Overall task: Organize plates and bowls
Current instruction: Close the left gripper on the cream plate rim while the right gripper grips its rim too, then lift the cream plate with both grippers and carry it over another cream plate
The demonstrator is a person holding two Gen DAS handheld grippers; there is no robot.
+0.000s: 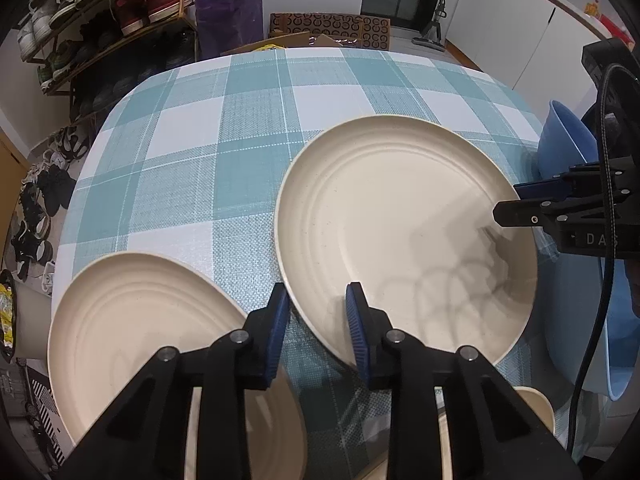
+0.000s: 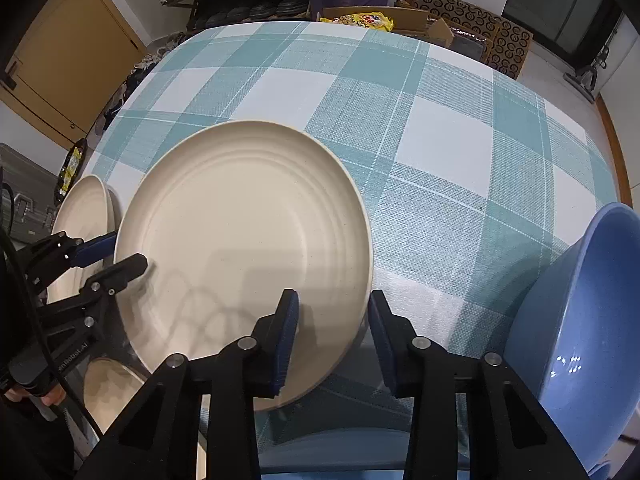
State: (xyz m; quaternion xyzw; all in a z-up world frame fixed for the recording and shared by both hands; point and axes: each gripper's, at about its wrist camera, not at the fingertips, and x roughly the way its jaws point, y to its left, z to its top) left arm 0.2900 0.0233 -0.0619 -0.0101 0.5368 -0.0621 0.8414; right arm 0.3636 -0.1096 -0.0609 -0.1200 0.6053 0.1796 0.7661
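L wrist cam: I'm looking down along my left gripper (image 1: 318, 300) at a table under a teal-and-white checked cloth (image 1: 192, 152). Jaws are narrowed to a small gap, straddling the near-left rim of the big cream plate (image 1: 400, 216), one blue pad outside the rim, the other over the plate's inner face. Can't tell if the pads actually press the rim; a bit of cloth shows between the left pad and the edge. The plate looks tilted, far edge up. A second cream plate (image 1: 132, 332) lies lower left, just beside the left finger, w/ more cream crockery partly hidden under the gripper body. On the right, my right gripper (image 1: 516, 204) reaches in at the big plate's right rim. Behind it a blue bowl (image 1: 568, 140) on its side. Shoe rack (image 1: 100, 20) and a purple bag (image 1: 228, 4) past the table.

R wrist cam: right gripper (image 2: 334, 304) has its jaws narrowed too, astride the plate's (image 2: 248, 240) near-right rim, left pad over the inner face, right pad outside w/ cloth (image 2: 440, 140) visible in the gap, so no clear contact. Left gripper (image 2: 120, 256) sits at the plate's opposite rim. Second plate (image 2: 84, 208) beyond it at left. Blue bowl (image 2: 580, 320) close at right, tipped up, another blue piece beneath it.
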